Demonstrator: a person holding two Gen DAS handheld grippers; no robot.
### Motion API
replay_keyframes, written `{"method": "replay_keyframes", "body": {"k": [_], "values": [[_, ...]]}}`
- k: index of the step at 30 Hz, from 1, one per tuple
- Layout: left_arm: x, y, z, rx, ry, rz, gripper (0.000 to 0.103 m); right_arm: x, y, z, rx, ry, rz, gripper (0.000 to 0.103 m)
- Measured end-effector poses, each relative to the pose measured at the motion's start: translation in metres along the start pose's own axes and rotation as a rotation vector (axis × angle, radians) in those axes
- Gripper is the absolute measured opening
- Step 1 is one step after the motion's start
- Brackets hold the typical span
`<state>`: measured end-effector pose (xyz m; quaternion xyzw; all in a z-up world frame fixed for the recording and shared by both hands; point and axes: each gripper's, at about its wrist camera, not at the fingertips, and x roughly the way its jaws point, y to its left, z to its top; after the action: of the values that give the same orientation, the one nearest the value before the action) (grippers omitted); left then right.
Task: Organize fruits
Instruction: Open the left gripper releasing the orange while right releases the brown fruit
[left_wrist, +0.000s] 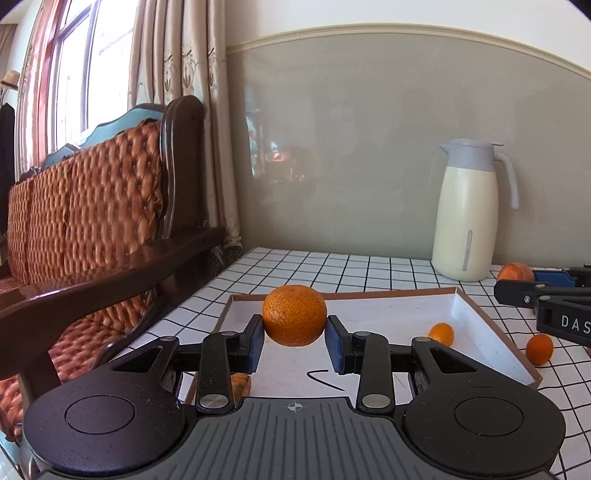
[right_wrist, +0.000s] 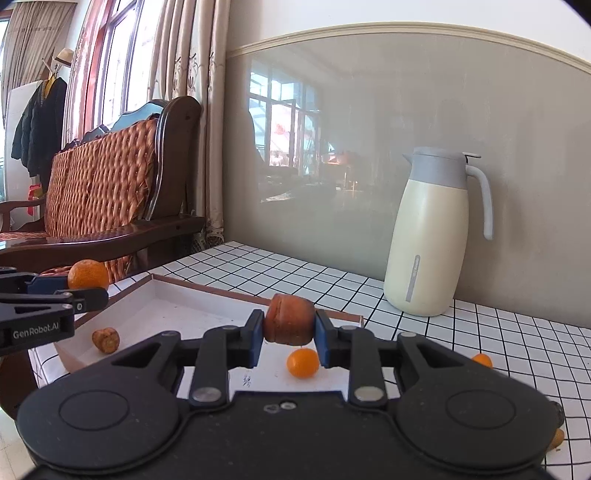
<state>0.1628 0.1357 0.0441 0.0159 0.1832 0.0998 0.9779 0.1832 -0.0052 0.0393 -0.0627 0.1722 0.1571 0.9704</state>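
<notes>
My left gripper (left_wrist: 294, 334) is shut on a speckled orange mandarin (left_wrist: 294, 314), held above the white cardboard tray (left_wrist: 476, 325). In the right wrist view that mandarin (right_wrist: 88, 274) shows at the left edge, in the other gripper's blue pads. My right gripper (right_wrist: 289, 334) is shut on a brownish, dried-looking round fruit (right_wrist: 289, 319) over the tray's (right_wrist: 147, 314) right part. In the tray lie a small orange kumquat (right_wrist: 303, 363) and a brown wrinkled fruit (right_wrist: 106, 340). The kumquat (left_wrist: 441, 333) sits near the tray's right wall. Another small orange fruit (left_wrist: 539, 349) lies on the tablecloth outside it.
A cream thermos jug (right_wrist: 430, 236) with a grey lid stands at the back by the wall on the white grid-patterned tablecloth (right_wrist: 498, 332). A wooden sofa with woven orange cushions (left_wrist: 92, 206) borders the table's left side. More small orange fruit (right_wrist: 482, 360) lie right of the tray.
</notes>
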Motion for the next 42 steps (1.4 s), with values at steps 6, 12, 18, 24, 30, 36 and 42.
{"method": "replay_keyframes", "body": {"k": [6, 12, 18, 24, 30, 36, 42], "values": [[0.022, 0.002, 0.002, 0.001, 0.015, 0.010, 0.036, 0.022, -0.008, 0.005, 0.005, 0.011, 0.001, 0.020], [0.047, 0.009, 0.010, -0.028, 0.025, 0.024, 0.036, 0.048, -0.014, 0.008, 0.025, 0.040, 0.009, 0.020], [0.076, 0.014, 0.011, -0.027, 0.064, 0.042, 0.036, 0.075, -0.019, 0.010, 0.028, 0.087, 0.021, 0.020], [0.103, 0.024, 0.007, -0.056, 0.112, 0.071, 0.036, 0.105, -0.028, 0.012, 0.041, 0.154, 0.053, 0.026], [0.095, 0.016, 0.002, -0.044, 0.043, 0.089, 0.095, 0.095, -0.035, 0.011, 0.049, 0.087, -0.009, 0.090], [0.084, 0.015, 0.002, -0.037, 0.021, 0.096, 0.103, 0.081, -0.039, 0.009, 0.039, 0.025, -0.044, 0.097], [0.068, 0.016, 0.002, -0.039, -0.002, 0.106, 0.103, 0.066, -0.036, 0.010, 0.048, 0.010, -0.031, 0.097]]}}
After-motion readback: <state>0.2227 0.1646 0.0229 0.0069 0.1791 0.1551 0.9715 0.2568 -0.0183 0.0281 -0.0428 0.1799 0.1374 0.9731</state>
